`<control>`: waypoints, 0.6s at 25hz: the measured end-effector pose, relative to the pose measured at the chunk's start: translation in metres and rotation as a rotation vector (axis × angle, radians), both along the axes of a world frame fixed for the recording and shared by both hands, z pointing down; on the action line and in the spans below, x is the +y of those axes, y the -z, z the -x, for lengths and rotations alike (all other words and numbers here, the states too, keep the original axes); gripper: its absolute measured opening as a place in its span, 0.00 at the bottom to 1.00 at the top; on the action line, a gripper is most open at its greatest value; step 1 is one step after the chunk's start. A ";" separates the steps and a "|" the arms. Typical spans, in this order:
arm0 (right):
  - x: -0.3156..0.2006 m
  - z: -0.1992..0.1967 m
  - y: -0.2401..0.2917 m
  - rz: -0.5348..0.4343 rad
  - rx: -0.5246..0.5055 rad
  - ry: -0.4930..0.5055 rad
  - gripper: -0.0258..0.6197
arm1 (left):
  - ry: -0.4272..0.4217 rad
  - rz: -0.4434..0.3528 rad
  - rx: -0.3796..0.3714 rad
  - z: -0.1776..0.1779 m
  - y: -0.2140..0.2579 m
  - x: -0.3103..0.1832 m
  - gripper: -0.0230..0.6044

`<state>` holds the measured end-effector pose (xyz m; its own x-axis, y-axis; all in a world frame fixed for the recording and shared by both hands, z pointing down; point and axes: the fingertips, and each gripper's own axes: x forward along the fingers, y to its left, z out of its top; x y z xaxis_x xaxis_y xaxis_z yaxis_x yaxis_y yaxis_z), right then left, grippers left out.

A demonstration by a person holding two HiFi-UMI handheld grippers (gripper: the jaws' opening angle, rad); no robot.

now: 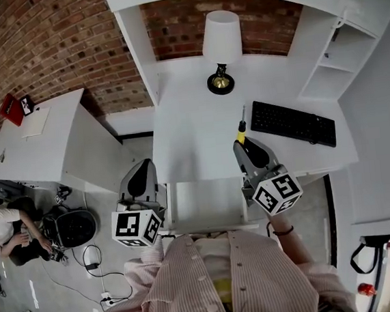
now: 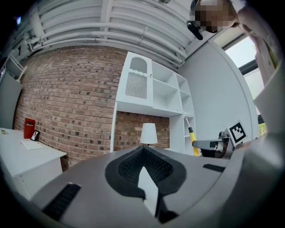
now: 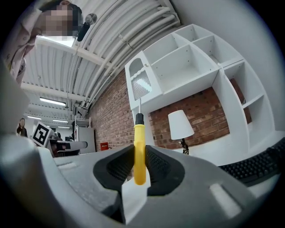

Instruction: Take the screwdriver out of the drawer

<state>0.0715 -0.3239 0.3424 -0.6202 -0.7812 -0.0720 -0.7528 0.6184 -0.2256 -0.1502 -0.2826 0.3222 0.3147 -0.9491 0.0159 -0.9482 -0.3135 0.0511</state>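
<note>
A screwdriver (image 3: 139, 133) with a yellow handle and a thin metal shaft stands upright between the pads of my right gripper (image 3: 140, 153), which is shut on the handle. From the head view, the right gripper (image 1: 241, 145) holds the screwdriver (image 1: 241, 133) over the front edge of the white desk (image 1: 193, 131), shaft pointing toward the lamp. The white drawer (image 1: 172, 207) stands pulled out below, between the two grippers. My left gripper (image 1: 144, 165) hangs left of the drawer; its pads (image 2: 133, 164) meet with nothing between them.
A white-shaded lamp (image 1: 221, 43) stands at the back of the desk and a black keyboard (image 1: 293, 122) lies at the right. White shelves (image 1: 340, 55) rise on the right. A lower white table (image 1: 36, 143) stands to the left, with a seated person (image 1: 3, 228) and cables on the floor.
</note>
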 end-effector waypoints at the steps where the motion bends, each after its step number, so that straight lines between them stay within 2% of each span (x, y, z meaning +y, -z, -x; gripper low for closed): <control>1: 0.000 -0.001 0.000 0.001 -0.004 -0.006 0.16 | 0.000 -0.004 -0.002 0.000 0.001 0.000 0.03; 15: 0.009 0.002 -0.006 0.009 0.026 -0.014 0.16 | -0.005 0.012 -0.024 -0.004 -0.007 0.003 0.03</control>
